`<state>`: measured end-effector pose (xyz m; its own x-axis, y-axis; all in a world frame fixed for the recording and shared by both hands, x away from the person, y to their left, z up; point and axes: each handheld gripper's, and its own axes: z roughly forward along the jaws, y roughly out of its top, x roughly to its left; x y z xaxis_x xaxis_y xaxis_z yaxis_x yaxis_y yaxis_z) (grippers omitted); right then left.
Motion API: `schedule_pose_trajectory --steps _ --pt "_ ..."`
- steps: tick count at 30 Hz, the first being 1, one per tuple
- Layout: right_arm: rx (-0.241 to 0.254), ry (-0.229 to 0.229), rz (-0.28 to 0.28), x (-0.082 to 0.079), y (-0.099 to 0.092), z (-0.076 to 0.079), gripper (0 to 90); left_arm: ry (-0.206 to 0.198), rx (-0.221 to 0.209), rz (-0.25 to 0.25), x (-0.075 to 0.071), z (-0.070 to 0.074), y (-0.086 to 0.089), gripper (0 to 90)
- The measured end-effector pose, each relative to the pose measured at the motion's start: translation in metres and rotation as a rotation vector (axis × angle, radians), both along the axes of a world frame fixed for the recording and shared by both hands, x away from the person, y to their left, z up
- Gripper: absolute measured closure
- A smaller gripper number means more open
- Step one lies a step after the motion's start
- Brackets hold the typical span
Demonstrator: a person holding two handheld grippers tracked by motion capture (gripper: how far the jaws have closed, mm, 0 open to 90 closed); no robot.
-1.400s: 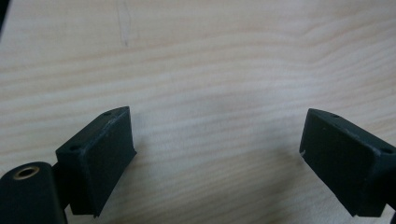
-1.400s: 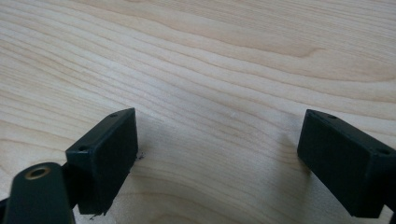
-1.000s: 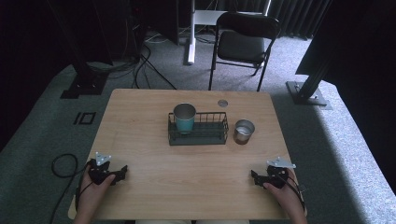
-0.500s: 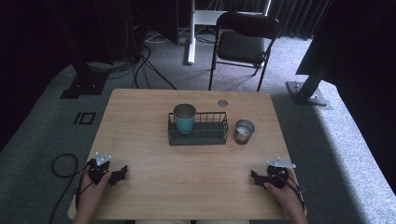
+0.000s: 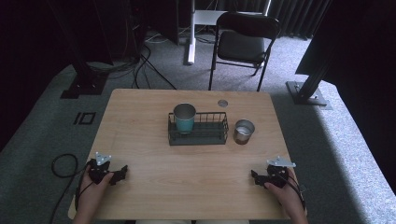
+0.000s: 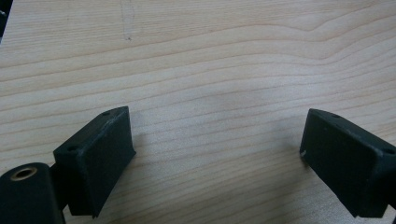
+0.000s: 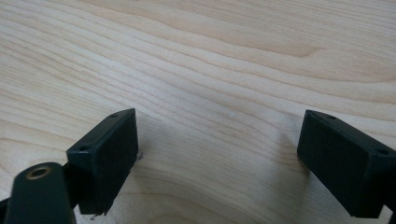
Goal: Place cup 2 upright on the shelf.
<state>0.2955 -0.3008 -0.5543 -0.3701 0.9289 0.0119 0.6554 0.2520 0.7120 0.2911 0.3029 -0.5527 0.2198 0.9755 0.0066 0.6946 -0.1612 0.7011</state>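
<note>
We read this as the start position — no grasp yet. The wire basket [image 5: 198, 129] sits mid-table and serves as our landmark. The teal cup [image 5: 184, 118] stands upright inside the basket, at its left end; the steel cup [image 5: 243, 131] stands upright on the table [image 5: 140, 121] just beside the basket's right end, apart from it. A small round disc [image 5: 222, 103] lies beyond the basket.

The left gripper [image 6: 215, 140] and right gripper [image 7: 217, 140] rest low over bare wood, well short of the basket on the near side, each with jaws spread wide and holding nothing.

Judgement: the steel cup looks like the loose item — the next move calls for the right gripper to travel forward and straddle its wall squarely without tipping it.
</note>
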Motion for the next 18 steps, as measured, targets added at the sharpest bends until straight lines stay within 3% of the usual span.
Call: schedule_pose_trajectory --steps 8,18 --pt "0.021 -0.005 -0.024 0.004 -0.002 0.002 13.5 -0.001 0.001 -0.008 0.001 0.000 0.000 10.2" --pt "0.044 -0.051 -0.053 0.011 -0.004 0.014 13.1 -0.002 0.001 -0.008 0.001 0.000 -0.001 10.2"
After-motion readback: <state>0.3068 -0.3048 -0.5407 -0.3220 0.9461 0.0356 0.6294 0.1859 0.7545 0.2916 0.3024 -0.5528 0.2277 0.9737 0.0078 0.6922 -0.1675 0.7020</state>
